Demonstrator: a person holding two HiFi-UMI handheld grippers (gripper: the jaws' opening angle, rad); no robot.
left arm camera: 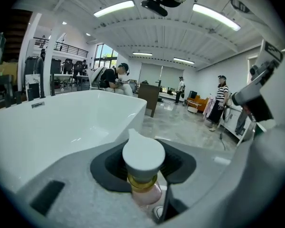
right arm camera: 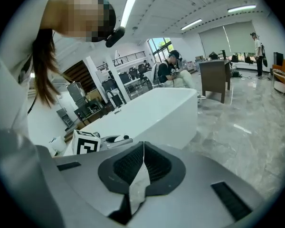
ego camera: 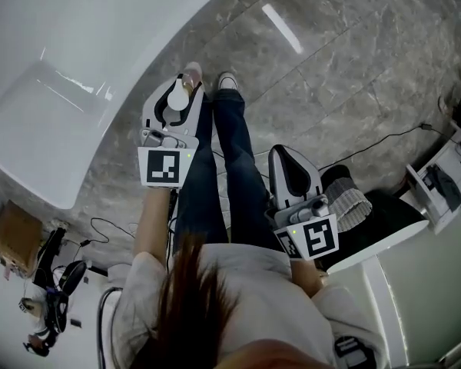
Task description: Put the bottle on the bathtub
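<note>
Gripping the bottle, the left gripper hides its body.

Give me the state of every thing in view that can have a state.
Pink bottle with white cap and gold collar: capped, held, not yet on the tub.
Left gripper: shut on the bottle.
Right gripper: shut, empty.
White bathtub: empty, no water.

Operator wear: white top, dark blue jeans, white-toed sneaker. Left hand-held gripper and right hand-held gripper: pale grey shells, black pads (each carries a black-and-white marker cube).
</note>
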